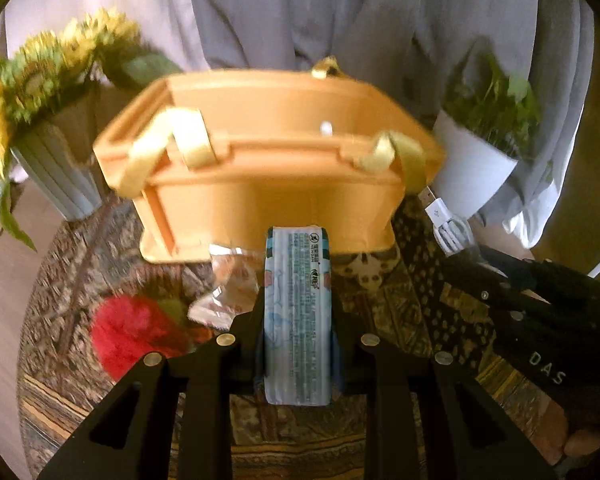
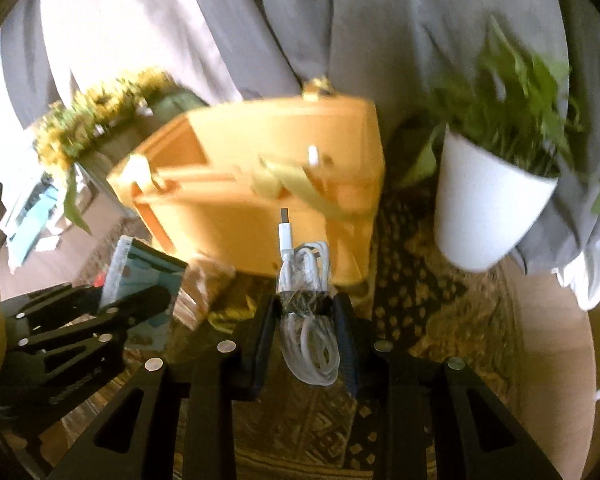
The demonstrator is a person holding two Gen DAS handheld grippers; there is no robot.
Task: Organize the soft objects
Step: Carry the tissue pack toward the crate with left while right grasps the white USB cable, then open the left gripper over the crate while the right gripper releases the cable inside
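Both tongs loaded, held side by side above the patterned bench (image 1: pixel 440 280). Left tongs (image 1: pixel 298 320) clenched on a tissue pack (image 1: pixel 298 308), pack standing on edge between the fingers, printed side up, raised just short of the orange box (image 1: pixel 268 184). Right tongs (image 2: pixel 306 320) clenched on a bundled white USB cable (image 2: pixel 306 292), plug end pointing toward the same box. Box sits open at the bench's far edge, yellow ribbons draped over its rim. Red plush toy (image 1: pixel 128 336) and a crinkled wrapper (image 1: pixel 228 288) lie on the bench near the left tongs. Sunflower vase (image 1: pixel 56 184) at far left, white potted plant (image 2: pixel 488 208) at far right.
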